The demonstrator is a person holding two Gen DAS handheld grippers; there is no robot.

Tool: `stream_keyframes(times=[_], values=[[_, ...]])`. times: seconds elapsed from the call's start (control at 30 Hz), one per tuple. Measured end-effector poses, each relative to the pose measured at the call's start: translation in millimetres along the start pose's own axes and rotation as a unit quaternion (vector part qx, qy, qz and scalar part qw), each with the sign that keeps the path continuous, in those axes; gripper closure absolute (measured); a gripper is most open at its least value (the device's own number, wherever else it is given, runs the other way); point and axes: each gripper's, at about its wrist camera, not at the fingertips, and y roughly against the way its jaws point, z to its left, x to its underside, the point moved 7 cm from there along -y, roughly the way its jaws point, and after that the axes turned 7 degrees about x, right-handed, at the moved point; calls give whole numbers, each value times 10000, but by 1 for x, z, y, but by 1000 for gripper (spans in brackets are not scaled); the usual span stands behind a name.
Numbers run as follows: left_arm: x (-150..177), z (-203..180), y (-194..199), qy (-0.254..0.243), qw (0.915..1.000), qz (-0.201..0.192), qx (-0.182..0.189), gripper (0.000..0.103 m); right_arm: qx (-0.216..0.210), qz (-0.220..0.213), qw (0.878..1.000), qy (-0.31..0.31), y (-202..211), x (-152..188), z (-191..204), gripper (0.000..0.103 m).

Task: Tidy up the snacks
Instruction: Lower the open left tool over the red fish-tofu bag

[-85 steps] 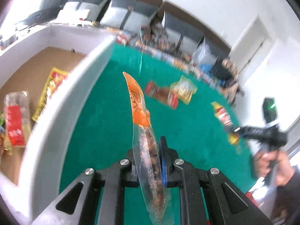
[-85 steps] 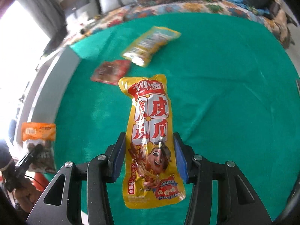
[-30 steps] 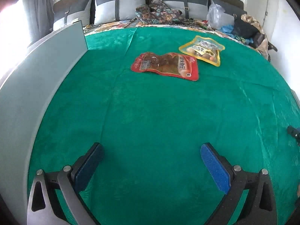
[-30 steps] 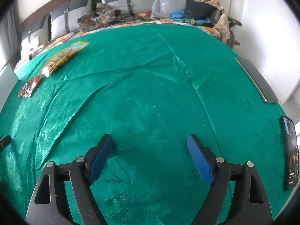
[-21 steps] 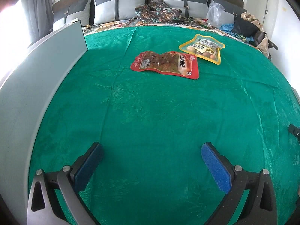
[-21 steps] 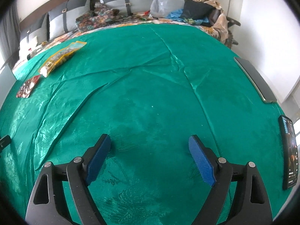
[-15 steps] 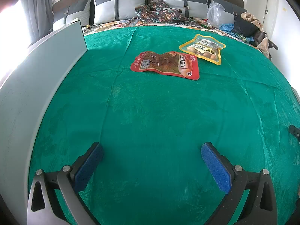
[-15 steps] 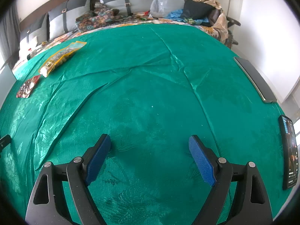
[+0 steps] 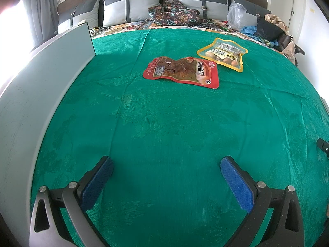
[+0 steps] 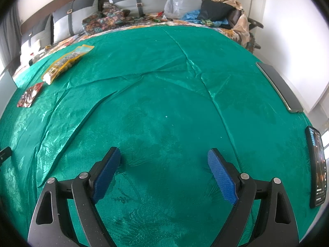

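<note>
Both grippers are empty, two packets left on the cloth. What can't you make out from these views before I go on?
- Box interior: left wrist view, hidden behind its own wall.
- Red packet: right wrist view, too small to read.
- Yellow packet small print: left wrist view, too fine.
- Dark object: left wrist view, cut off by the edge.

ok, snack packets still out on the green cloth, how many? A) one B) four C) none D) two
D: only the red fish-snack pouch and the yellow-edged clear pouch lie on the green cloth; both grippers are open and hold nothing.
</note>
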Motion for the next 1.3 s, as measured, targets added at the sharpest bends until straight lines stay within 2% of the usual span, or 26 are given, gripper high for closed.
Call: stream_keyframes(times=[0.13, 0.2, 0.27, 0.3, 0.33, 0.4, 0.47, 0.53, 0.67, 0.7, 0.8, 0.9, 0.93, 1.07, 1.13, 1.17, 1.23, 1.3], values=[[0, 0, 0, 2, 10000, -1, -6, 0, -1, -1, 10000, 1, 0, 0, 0, 14], [-1, 1, 0, 72, 9999, 123, -31, 0, -6, -1, 10000, -6, 0, 0, -1, 14], [-9, 4, -6, 497, 9974, 513, -80, 0, -10, 0, 10000, -5, 0, 0, -1, 13], [-15, 4, -8, 749, 9953, 615, 36, 0, -10, -1, 10000, -5, 0, 0, -1, 13], [-26, 3, -11, 1053, 9918, 663, 307, 0, -9, -1, 10000, -5, 0, 0, -1, 13], [-53, 3, -21, 1823, 9761, 619, 1012, 0, -13, 0, 10000, -6, 0, 0, -1, 13], [-79, 12, -38, 2502, 9589, 574, 1208, 0, -20, 1, 10000, -12, 0, 0, -1, 13], [-103, 21, -54, 2823, 9520, 409, 1114, 1, -16, 0, 10000, -11, 0, 0, -1, 13], [-140, 31, -80, 3028, 9515, 54, 548, 1, -29, 2, 10000, -19, -1, 1, -1, 13], [-146, 31, -86, 3008, 9528, 5, 403, 1, -31, 2, 10000, -20, -1, 1, -1, 12], [-160, 26, -104, 2597, 9656, -68, -137, 1, -34, 2, 10000, -25, 0, 2, 0, 12], [-160, 12, -118, 1504, 9853, 256, -775, 0, -38, 2, 10000, -28, 0, 2, 0, 12], [-158, 5, -118, 1079, 9905, 214, -820, 0, -35, 2, 10000, -26, 0, 1, 0, 12], [-134, 11, -108, 835, 9949, 247, -519, 0, -33, 0, 10000, -27, 0, 1, 0, 12], [-124, 14, -100, 700, 9965, 278, -362, 12, -32, 2, 10000, -27, 0, 2, 1, 12], [-120, 15, -91, 545, 9976, 270, -337, 24, -32, 2, 10000, -28, 0, 2, 1, 12], [-103, 18, -78, 320, 9986, 418, -83, 26, -32, 2, 10000, -29, 0, 2, 1, 12], [-89, 27, -62, 85, 9988, 485, 16, 27, -30, 2, 10000, -28, -1, 3, 1, 12]])
